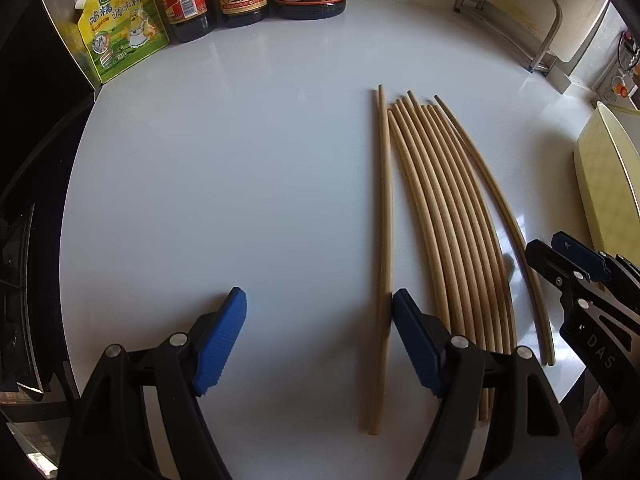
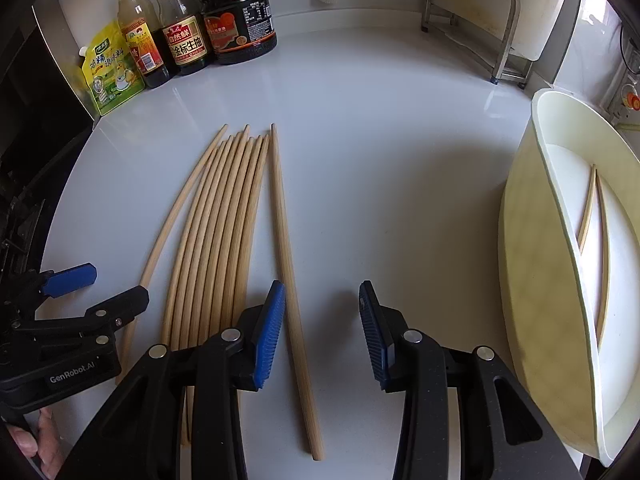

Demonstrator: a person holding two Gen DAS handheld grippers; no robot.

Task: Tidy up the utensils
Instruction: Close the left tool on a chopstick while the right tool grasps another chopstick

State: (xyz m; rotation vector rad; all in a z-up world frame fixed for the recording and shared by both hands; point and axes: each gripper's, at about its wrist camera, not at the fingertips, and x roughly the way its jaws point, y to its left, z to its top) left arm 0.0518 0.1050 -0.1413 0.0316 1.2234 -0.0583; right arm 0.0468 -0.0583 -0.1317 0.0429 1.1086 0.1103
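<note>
While apart, both jaws wide over chopsticks (image 2: 224, 240), prob. untouched.

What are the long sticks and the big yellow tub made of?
The chopsticks look like bare wood or bamboo: pale tan, matte, with faint grain. The tub looks like plastic: smooth, cream-yellow, with a thin moulded rim, though the pictures leave that open.

1. Setting: home kitchen, glossy white countertop (image 2: 380, 128).
2. Evidence: dark soy-sauce and vinegar bottles (image 2: 188, 36), yellow-green seasoning pouch (image 1: 120, 28), bare metal rack (image 2: 476, 20), loose wooden chopsticks (image 2: 224, 220).
</note>
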